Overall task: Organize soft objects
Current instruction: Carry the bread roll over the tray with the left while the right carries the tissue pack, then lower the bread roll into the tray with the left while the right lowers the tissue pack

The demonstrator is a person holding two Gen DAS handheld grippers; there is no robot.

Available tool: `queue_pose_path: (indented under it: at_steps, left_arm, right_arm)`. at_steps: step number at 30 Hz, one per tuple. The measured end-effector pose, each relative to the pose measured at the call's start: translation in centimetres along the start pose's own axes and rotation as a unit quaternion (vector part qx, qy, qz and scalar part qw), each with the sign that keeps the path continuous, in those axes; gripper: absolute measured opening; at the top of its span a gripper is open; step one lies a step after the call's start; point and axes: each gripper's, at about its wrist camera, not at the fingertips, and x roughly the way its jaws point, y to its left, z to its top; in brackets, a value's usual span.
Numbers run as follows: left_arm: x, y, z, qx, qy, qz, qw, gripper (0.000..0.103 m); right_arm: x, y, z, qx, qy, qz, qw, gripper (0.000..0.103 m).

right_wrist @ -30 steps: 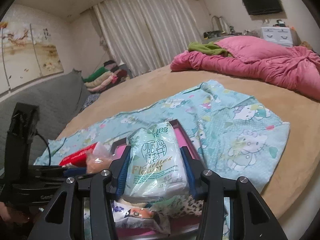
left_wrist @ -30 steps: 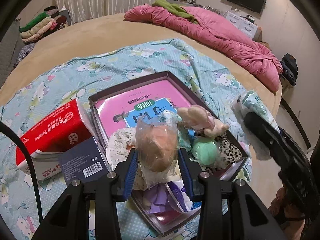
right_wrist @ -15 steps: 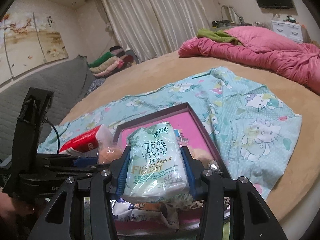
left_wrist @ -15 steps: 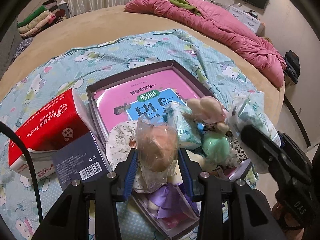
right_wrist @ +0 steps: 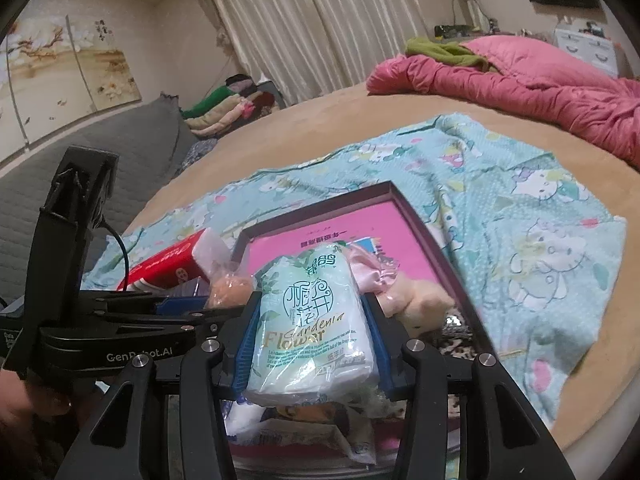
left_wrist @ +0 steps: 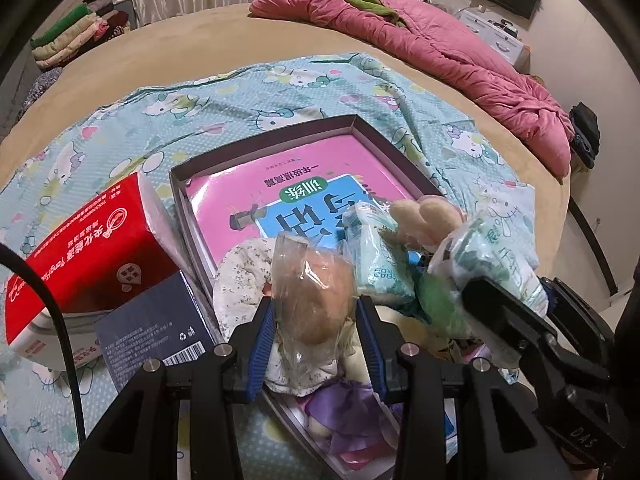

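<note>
A: What does the left tool (left_wrist: pixel 316 320) have?

B: Its blue pads are clamped on a clear plastic bag with something round and tan inside, the bagged bun (left_wrist: pixel 314 300). It hangs just over the near end of the shallow box (left_wrist: pixel 260 140).

A: And the right tool (right_wrist: pixel 310 328)?

B: Pressed tight on both sides of a pale green tissue pack (right_wrist: pixel 312 320) printed "Gardenia Flower". It also hovers above the near part of the box, just to the right of the left tool.

A: What lies under them?

B: A heap of soft things in the near half of the box: a cream floral cloth (left_wrist: pixel 244 268), a second small tissue pack (left_wrist: pixel 376 260), a beige plush toy (left_wrist: pixel 424 216), something green and purple fabric (left_wrist: pixel 348 412) at the near edge. The far half shows a pink book cover (left_wrist: pixel 304 184) lying flat on the bottom.

A: Beside the box?

B: To its left a red tissue box (left_wrist: pixel 88 248), touching it, and a dark blue carton (left_wrist: pixel 156 332) leaning in front of that. All sit on a turquoise cartoon-cat sheet (left_wrist: pixel 240 92) spread over the tan bed (left_wrist: pixel 200 36). A pink quilt (left_wrist: pixel 440 48) is bunched along the far right edge.
</note>
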Motion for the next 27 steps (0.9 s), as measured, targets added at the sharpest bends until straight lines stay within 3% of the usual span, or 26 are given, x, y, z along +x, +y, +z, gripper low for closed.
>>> queue_pose_path:
  at_steps: [18, 27]
  left_arm:
    - [0.8, -0.1, 0.6, 0.005, 0.001, -0.004, 1.0000, 0.041]
    - [0.9, -0.1, 0.6, 0.006, 0.002, -0.003, 1.0000, 0.041]
  right_arm:
    - [3.4, -0.8, 0.1, 0.007, 0.018, -0.015, 1.000, 0.049]
    - [3.1, -1.7, -0.2, 0.026, 0.015, -0.008, 1.000, 0.053]
